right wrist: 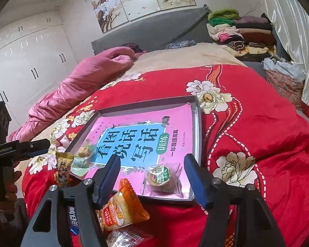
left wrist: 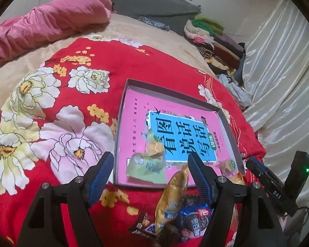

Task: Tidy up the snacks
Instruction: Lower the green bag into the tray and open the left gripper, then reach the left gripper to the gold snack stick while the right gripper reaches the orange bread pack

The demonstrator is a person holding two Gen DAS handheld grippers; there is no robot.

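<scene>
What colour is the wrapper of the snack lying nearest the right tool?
Orange wrapper, seen best in the right wrist view.

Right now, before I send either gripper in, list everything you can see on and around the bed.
Tray: 1, grey, shallow, on the red quilt.
Book: 1, pink with blue title panel, flat inside the tray.
Round pastry: 1, brown in clear wrapper, tray's near right corner.
Green-wrapped snacks: about 2, green and yellow, tray's near left corner.
Orange packet: 1, on the quilt before the tray.
Gold packet: 1, leaning over the tray's near edge.
Oreo pack: 1, blue, beside the gold packet.
Quilt: 1, red, floral.
Pink duvet: 1, far left.
Folded clothes: 1 pile, mixed colours, headboard end.
Left gripper: open, empty.
Right gripper: open, empty.
</scene>
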